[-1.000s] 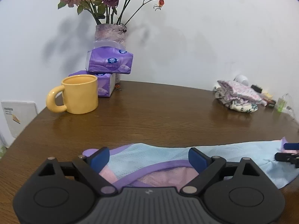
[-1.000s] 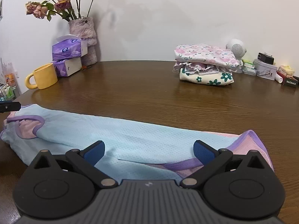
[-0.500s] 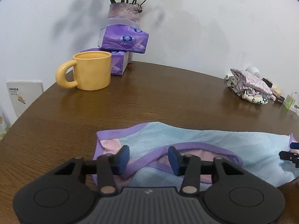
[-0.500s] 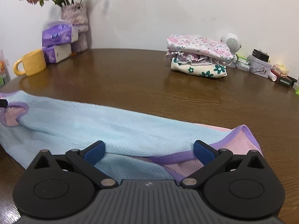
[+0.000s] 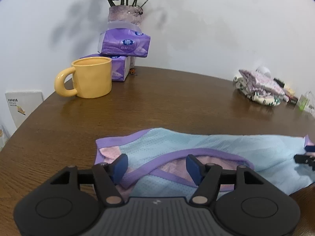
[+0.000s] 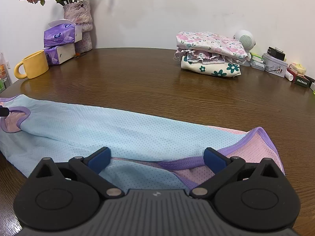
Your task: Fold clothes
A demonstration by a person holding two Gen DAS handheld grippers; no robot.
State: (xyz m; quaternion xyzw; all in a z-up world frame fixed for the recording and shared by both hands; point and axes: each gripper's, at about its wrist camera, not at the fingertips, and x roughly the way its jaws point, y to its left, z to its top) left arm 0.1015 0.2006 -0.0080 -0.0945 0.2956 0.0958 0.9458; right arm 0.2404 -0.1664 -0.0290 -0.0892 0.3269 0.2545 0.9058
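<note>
Plainly the fold is only in its early stage; the light blue garment (image 6: 110, 131) with purple trim and pink lining lies stretched long across the near edge of the brown wooden table (image 6: 157, 82), seemingly folded once lengthwise, and no crosswise fold has yet been made; the left gripper (image 5: 156, 164) hangs low over the end with the purple-edged opening, its blue pads standing apart on either side of the trim and pinching nothing; the right gripper (image 6: 156, 158) sits over the opposite end, where the pink inner layer shows, and its jaws are spread wide too, with no cloth between them; so both tongs are open and the garment rests free on the wood; my guess is that the step in hand is taking hold of the two ends; the next move calls for each gripper to close on its own edge, catching both layers together, then for one end to be lifted and carried over toward the other without dragging the bottom layer askew; the yellow mug (image 5: 91, 77), the tissue packs (image 5: 125, 46) and the stack of folded clothes (image 6: 211, 56) stand well apart toward the wall, out of the way of such a sweep.
</note>
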